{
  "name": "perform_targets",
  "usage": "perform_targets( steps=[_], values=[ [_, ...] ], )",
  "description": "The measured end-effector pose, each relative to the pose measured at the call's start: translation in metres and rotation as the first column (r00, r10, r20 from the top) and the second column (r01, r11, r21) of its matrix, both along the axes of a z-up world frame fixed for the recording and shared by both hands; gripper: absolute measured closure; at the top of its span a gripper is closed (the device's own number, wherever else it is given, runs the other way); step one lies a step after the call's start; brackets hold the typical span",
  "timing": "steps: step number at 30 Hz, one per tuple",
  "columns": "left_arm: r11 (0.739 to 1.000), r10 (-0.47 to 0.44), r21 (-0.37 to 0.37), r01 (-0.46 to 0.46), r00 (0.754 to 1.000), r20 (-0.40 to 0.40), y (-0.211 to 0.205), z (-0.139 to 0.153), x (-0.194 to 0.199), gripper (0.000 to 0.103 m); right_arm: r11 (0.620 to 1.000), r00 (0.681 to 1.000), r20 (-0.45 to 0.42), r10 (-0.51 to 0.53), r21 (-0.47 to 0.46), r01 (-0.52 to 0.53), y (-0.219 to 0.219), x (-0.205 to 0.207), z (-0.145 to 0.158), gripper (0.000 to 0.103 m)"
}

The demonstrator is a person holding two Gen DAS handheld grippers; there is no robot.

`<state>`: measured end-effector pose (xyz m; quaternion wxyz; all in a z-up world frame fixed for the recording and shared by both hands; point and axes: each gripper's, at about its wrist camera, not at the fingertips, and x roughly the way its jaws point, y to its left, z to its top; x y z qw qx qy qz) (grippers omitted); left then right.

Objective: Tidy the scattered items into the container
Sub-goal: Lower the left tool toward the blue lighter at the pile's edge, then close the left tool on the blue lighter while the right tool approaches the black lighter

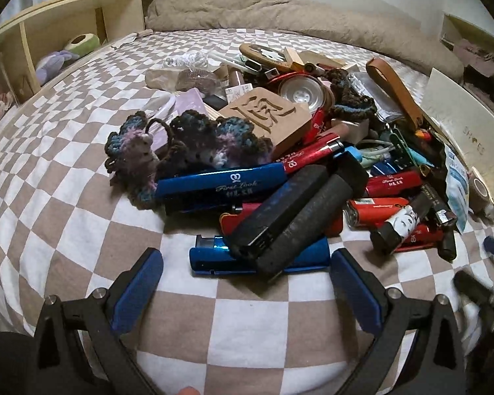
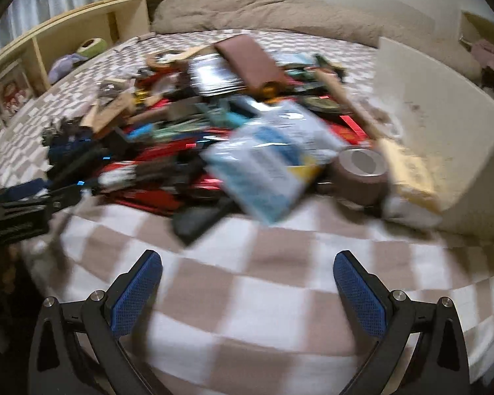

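Note:
A heap of small items lies on a checkered bed cover (image 1: 82, 230). In the left wrist view, my open, empty left gripper (image 1: 247, 263) sits just short of a blue lighter (image 1: 214, 258) under two black bars (image 1: 286, 210). Behind them lie a long blue lighter (image 1: 220, 186), red lighters (image 1: 378, 210), a crocheted piece (image 1: 181, 144) and a carved wooden block (image 1: 266, 120). The white box (image 1: 457, 131) stands at the right. The right wrist view is blurred: my open, empty right gripper (image 2: 247, 266) faces a blue-white packet (image 2: 270, 158), a tape roll (image 2: 362, 171) and the white box (image 2: 444, 125).
A beige duvet (image 1: 280, 10) lies across the far side of the bed. A wooden shelf unit (image 1: 49, 33) with soft toys stands at the left. The other gripper (image 1: 477, 283) shows at the right edge of the left wrist view.

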<state>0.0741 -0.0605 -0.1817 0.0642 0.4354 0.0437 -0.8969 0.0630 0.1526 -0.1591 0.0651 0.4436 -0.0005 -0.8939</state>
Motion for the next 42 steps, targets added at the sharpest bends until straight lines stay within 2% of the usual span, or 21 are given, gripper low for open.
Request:
perform_targets(
  steps=[3, 8, 13, 15, 20, 25, 28, 31, 36, 39, 42],
  values=[
    [1.000, 0.001, 0.005, -0.001, 1.000, -0.006, -0.001, 0.001, 0.002, 0.005, 0.997, 0.997, -0.017, -0.077, -0.012, 0.077, -0.008, -0.003, -0.003, 0.000],
    [1.000, 0.008, 0.004, -0.008, 1.000, -0.020, -0.004, 0.002, 0.005, 0.015, 0.964, 0.967, -0.025, -0.253, -0.085, 0.250, -0.004, -0.011, -0.005, 0.000],
    [1.000, 0.009, -0.006, -0.009, 1.000, -0.028, -0.005, 0.003, 0.006, 0.019, 0.970, 0.970, -0.044, -0.241, -0.001, 0.241, -0.013, -0.014, -0.010, 0.000],
    [1.000, 0.008, -0.008, -0.009, 0.999, -0.032, -0.005, 0.003, 0.007, 0.020, 0.974, 0.973, -0.042, -0.226, 0.003, 0.226, -0.011, -0.013, -0.010, 0.001],
    [1.000, 0.008, -0.009, -0.009, 0.999, -0.034, -0.005, 0.003, 0.008, 0.020, 0.980, 0.979, -0.037, -0.199, -0.012, 0.198, -0.006, -0.005, -0.004, 0.018],
    [1.000, 0.003, -0.007, -0.003, 0.999, -0.040, -0.004, 0.004, 0.011, 0.020, 0.990, 0.990, -0.041, -0.139, -0.025, 0.138, -0.013, 0.002, 0.001, 0.052],
    [1.000, -0.004, -0.009, 0.003, 0.999, -0.044, -0.003, 0.004, 0.013, 0.020, 0.993, 0.992, -0.034, -0.118, -0.037, 0.116, -0.013, 0.007, 0.003, 0.066],
    [1.000, -0.006, -0.008, 0.006, 0.999, -0.047, -0.002, 0.004, 0.014, 0.020, 0.986, 0.989, -0.018, -0.147, -0.076, 0.145, -0.002, 0.012, 0.005, 0.079],
    [1.000, -0.006, -0.008, 0.005, 0.999, -0.047, -0.002, 0.004, 0.014, 0.020, 0.967, 0.972, 0.007, -0.233, -0.106, 0.232, 0.026, 0.024, 0.006, 0.079],
    [1.000, -0.006, -0.008, 0.006, 0.999, -0.045, -0.001, 0.004, 0.014, 0.020, 0.966, 0.973, 0.017, -0.229, -0.121, 0.229, 0.031, 0.021, 0.007, 0.079],
    [1.000, -0.005, -0.010, 0.005, 0.999, -0.042, 0.001, 0.004, 0.013, 0.020, 0.975, 0.978, 0.020, -0.206, -0.083, 0.207, 0.024, 0.012, 0.007, 0.079]
  ],
)
